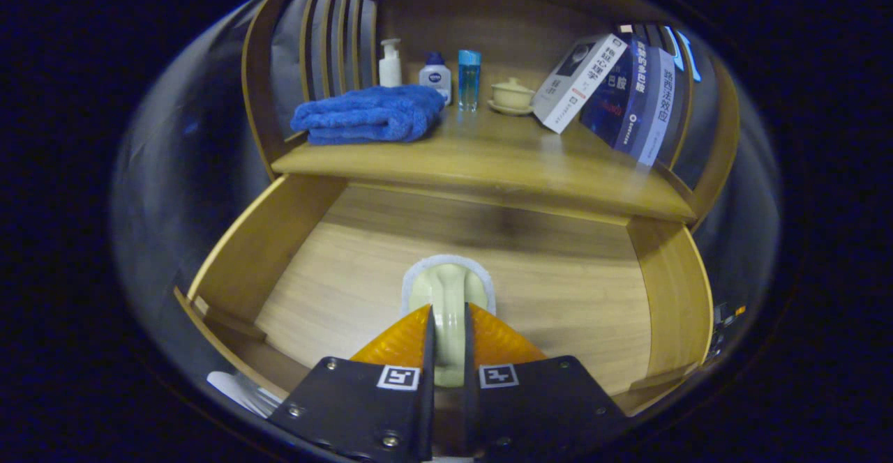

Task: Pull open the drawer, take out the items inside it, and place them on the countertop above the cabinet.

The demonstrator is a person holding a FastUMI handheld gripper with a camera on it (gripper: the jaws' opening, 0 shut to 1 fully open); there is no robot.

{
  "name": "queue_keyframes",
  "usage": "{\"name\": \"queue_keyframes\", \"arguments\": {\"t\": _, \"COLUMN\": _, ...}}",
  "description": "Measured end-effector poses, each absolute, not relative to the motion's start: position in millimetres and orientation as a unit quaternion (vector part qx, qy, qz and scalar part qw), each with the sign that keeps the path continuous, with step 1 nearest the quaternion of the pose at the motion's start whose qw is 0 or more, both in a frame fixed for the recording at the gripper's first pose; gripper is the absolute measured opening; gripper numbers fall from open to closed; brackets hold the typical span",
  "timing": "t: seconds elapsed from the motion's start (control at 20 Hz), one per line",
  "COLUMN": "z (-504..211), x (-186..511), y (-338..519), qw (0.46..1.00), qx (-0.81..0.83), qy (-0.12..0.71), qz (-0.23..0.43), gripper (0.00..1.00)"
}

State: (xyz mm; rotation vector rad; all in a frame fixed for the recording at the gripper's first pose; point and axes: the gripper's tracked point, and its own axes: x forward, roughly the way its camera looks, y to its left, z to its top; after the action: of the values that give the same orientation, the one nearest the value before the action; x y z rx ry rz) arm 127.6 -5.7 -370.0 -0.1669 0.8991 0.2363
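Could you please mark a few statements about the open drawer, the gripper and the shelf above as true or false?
1. The wooden drawer is pulled open. True.
2. The gripper has its jaws wide open and empty. False: they are shut on the pale green handled brush.
3. The folded blue towel lies in the drawer. False: it lies on the wooden countertop.
4. The books lean tilted beside the cream lidded cup. True.

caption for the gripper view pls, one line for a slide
Gripper shut on a pale handled brush over the open drawer, below the countertop holding a blue towel.
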Motion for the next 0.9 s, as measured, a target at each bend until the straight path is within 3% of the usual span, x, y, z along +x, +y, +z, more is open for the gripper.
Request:
{"name": "queue_keyframes", "arguments": {"t": 0.55, "z": -264, "x": 185, "y": 20, "qw": 0.931, "qx": -0.028, "qy": 0.342, "qz": 0.122, "gripper": 0.17}}
{"name": "queue_keyframes", "arguments": {"t": 0.9, "z": -268, "x": 253, "y": -2, "qw": 0.946, "qx": -0.022, "qy": 0.316, "qz": 0.067, "gripper": 0.17}}
